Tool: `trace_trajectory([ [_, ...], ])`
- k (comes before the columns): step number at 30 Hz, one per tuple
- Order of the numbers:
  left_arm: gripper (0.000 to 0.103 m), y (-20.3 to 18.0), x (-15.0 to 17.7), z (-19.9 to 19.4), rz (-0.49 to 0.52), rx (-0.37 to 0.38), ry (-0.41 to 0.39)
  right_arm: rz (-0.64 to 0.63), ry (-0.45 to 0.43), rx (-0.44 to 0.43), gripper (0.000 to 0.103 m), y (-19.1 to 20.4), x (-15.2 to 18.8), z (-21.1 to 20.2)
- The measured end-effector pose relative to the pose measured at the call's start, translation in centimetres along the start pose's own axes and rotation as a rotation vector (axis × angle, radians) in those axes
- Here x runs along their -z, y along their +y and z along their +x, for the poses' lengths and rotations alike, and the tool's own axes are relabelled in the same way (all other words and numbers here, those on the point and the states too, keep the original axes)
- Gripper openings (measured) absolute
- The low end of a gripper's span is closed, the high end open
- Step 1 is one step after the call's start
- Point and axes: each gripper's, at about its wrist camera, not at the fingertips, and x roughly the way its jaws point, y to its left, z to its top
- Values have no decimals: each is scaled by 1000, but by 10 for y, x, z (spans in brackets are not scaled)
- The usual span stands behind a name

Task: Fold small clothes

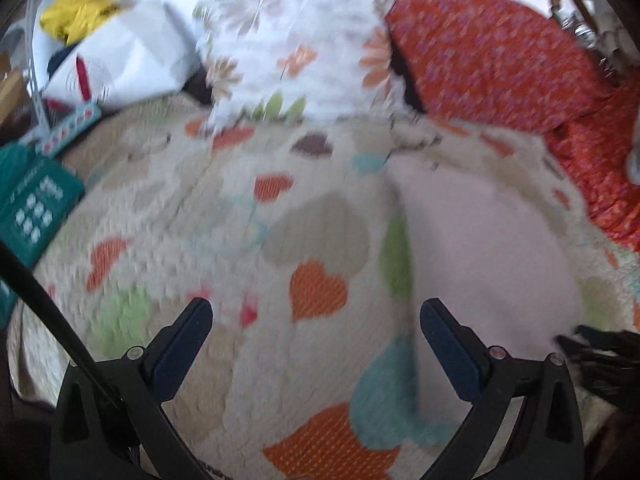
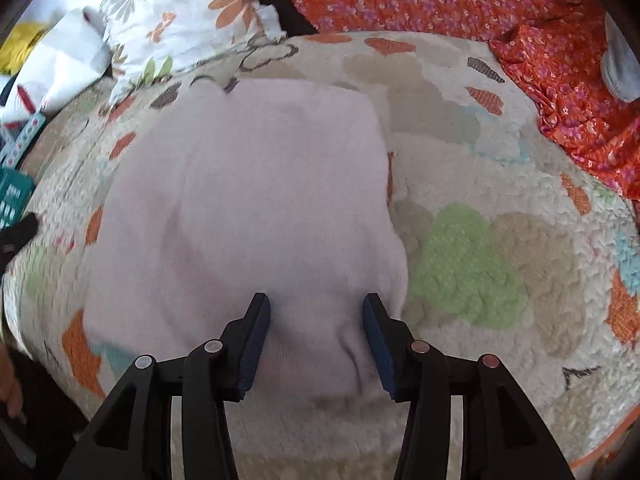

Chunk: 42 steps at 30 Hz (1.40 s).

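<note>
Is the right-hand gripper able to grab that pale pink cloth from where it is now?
Probably yes. The right gripper is open with the pale pink cloth bunched between its fingers, and nothing lies on the cloth.

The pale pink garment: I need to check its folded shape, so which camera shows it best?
The right wrist view: the pale pink garment fills the centre, all edges visible, between the open right gripper. The left wrist view shows only a blurred part.
</note>
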Motion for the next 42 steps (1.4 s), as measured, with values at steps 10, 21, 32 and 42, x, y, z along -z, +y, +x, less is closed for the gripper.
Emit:
trace_trajectory([
  [10, 103, 22, 28, 61, -39, -14, 210, 141, -142, -73, 53, -41, 8, -33],
  [21, 103, 20, 40, 61, -66, -38, 122, 107, -138, -72, 55, -24, -9, -13],
  [32, 103, 19, 42, 60, -52, -47, 108, 251, -148, -80, 57, -56, 3, -10],
  [42, 103, 20, 34, 49, -39, 4, 178, 98, -247, -57, 57, -17, -18, -42],
])
